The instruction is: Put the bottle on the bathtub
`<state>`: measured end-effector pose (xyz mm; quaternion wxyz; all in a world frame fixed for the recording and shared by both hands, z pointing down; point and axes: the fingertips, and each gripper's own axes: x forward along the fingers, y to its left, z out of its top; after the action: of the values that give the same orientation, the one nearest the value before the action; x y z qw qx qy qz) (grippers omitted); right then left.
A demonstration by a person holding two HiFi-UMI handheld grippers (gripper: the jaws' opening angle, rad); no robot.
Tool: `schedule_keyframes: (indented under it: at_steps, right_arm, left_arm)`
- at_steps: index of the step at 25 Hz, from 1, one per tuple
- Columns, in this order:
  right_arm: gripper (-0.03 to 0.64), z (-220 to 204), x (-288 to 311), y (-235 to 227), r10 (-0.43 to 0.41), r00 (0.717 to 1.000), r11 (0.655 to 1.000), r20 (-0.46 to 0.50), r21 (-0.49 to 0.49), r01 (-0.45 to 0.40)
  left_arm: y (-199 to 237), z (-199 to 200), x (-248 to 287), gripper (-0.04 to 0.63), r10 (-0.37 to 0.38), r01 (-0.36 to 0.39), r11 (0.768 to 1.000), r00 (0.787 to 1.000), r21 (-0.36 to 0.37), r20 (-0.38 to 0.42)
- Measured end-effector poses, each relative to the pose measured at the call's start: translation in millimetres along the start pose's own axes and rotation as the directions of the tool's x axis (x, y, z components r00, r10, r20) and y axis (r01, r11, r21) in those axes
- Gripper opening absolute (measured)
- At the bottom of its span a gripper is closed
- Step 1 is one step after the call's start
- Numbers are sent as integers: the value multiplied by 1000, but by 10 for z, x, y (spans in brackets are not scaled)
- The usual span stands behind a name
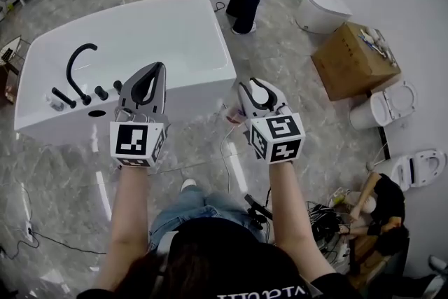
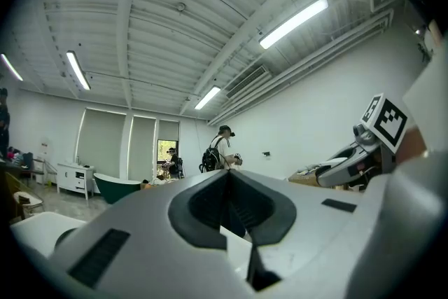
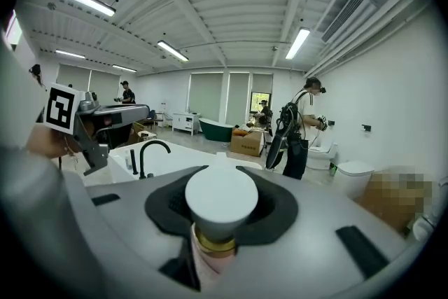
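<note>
Head view: white bathtub (image 1: pixel 175 24) at upper left, black faucet (image 1: pixel 78 63) on its near-left deck. The left gripper (image 1: pixel 143 91) is held above the tub's near edge. The right gripper (image 1: pixel 260 98) is just off the tub's near-right corner, over the grey floor (image 1: pixel 210 150). It carries the bottle (image 1: pixel 259 89), of which only the white cap shows between the jaws. The bottle is in the air and not on the tub. A box (image 1: pixel 353 59) lies well apart to the right. Left gripper view: jaws brought together, tips meeting, nothing between them; this gripper is empty. Right gripper view: jaws clamped on the bottle's neck, just under the round cap (image 3: pixel 220 198) and around the gold collar (image 3: pixel 215 243). A pale pinkish body shows below; its lower part is hidden. The tub and faucet stand beyond, to the left. Handling, by judgement: a small, light, stiff bottle with a smooth, likely slippery skin. The wider cap above the jaws acts as a stop, so the neck is the sound place to hold it. The hanging body may tilt, so it likely needs setting base-flat on a level part of the rim, away from the edge.
</note>
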<state>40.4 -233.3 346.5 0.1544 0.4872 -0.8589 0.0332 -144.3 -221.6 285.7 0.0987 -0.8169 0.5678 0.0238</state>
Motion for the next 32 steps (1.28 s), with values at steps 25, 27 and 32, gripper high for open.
schedule_keyframes:
  at_steps: [25,27,32]
  right_arm:
    - [126,-679,1983,-1030,124,972,992,-201,14,-123]
    - [126,-790,2213,-1110,131,967,991,-221,9,-132]
    - [126,-1124,2788,-1250,167,949,985,-267,-2,-174]
  left_arm:
    - [231,-1022,1426,9,62,-77,992,988,-103,-140]
    - [272,-1132,1541,9,69,-85,992,986,-98,-151]
    - [360,-1435,1804,9,90,-109,989,979,-95,-185]
